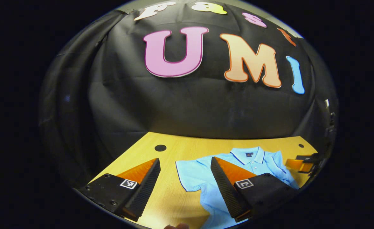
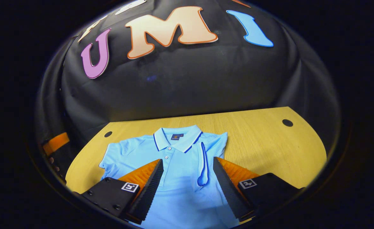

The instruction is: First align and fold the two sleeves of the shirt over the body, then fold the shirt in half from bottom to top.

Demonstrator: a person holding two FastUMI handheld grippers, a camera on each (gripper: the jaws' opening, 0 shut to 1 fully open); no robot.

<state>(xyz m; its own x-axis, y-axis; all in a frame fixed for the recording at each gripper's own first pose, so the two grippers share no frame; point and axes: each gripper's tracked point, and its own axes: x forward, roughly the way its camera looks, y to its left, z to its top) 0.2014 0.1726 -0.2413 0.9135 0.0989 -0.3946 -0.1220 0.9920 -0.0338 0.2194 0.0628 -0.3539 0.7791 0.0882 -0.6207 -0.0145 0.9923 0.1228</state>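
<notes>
Wooden table (image 2: 263, 143) bare beside shirt (image 2: 177, 178) — right sleeve (image 2: 203, 162) folded.

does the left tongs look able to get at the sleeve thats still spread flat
Probably yes: the left tongs stand open above the table, and the flat sleeve lies just ahead with nothing on it.

- The light blue polo shirt (image 2: 177, 178) is lying flat on the wooden table, collar toward the far wall.
- One sleeve (image 2: 203, 163) is lying folded over the body; the other sleeve (image 2: 110, 157) is spreading outward.
</notes>
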